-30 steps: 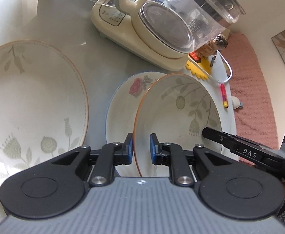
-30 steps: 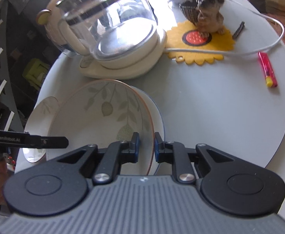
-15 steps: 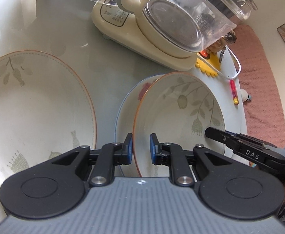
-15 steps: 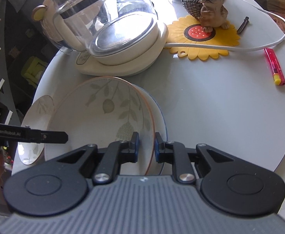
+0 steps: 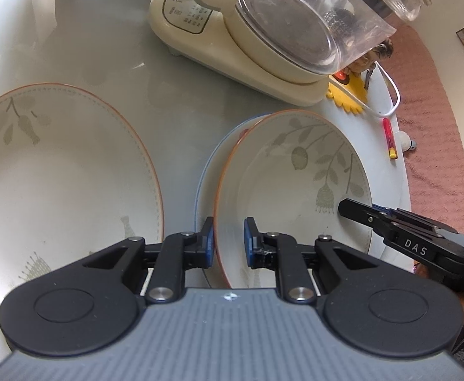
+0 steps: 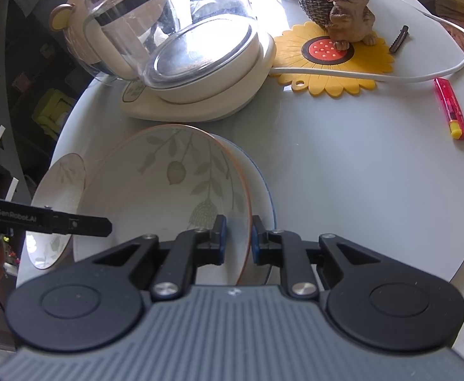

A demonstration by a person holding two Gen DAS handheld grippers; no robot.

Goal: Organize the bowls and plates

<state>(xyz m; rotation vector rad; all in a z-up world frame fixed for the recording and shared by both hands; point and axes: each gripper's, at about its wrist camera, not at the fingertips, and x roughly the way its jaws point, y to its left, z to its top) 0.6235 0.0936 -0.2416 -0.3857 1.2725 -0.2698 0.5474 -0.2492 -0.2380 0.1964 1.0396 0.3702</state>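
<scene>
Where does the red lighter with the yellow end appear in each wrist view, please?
Left wrist view: the red lighter lies at the right, near the table edge, small.
Right wrist view: the lighter lies at the upper right, on the table.
Shared landmark: the yellow sunflower mat, crossed by the white cable.

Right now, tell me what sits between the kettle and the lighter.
In the right wrist view: a sunflower mat with a dog figurine, crossed by a white cord.

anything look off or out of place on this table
Nothing is spilled or broken. The oddities are non-kitchen clutter: a red lighter lying loose near the table edge, and a dog figurine on the sunflower mat, with a white cable trailing across it.
</scene>
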